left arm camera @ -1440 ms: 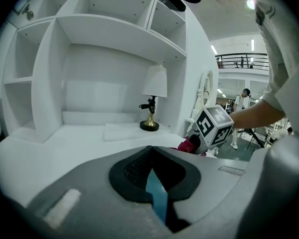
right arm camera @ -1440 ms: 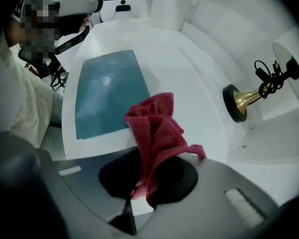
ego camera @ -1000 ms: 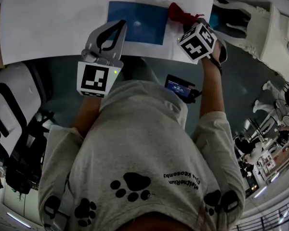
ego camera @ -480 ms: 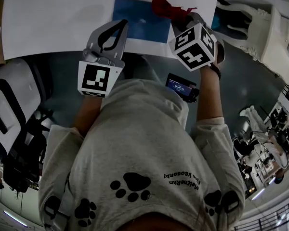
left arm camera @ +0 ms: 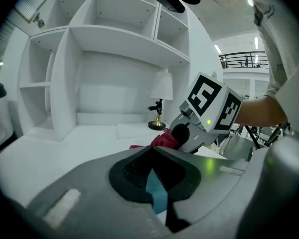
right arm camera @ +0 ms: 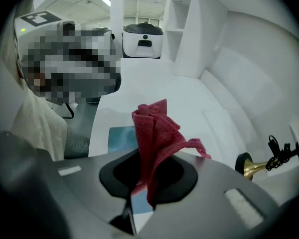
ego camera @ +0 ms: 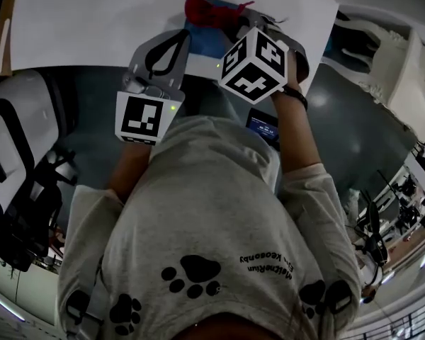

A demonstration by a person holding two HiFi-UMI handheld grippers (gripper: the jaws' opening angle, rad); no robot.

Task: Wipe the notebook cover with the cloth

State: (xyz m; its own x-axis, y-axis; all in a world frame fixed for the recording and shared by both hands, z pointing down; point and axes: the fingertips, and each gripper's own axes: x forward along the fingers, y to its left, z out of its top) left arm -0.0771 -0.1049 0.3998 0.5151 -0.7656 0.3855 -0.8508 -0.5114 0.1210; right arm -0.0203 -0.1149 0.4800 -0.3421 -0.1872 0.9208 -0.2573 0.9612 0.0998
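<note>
**White desk, notebook mostly hidden**

White table (ego camera: pixel 92 27), white shelving (left arm camera: pixel 114 59) behind. Right gripper (right arm camera: pixel 144 158) pinches the red cloth (right arm camera: pixel 157 131) over the blue notebook (ego camera: pixel 202 42), which its marker cube largely covers. Left gripper (left arm camera: pixel 151 152), jaws together, sits at the notebook's left edge.

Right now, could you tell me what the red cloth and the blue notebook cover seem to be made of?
The red cloth looks like soft woven or knitted fabric: fine dotted texture, limp folds, a frayed corner. The blue notebook cover looks smooth, flat and evenly blue, perhaps card or coated paper; the views leave that open.
</note>
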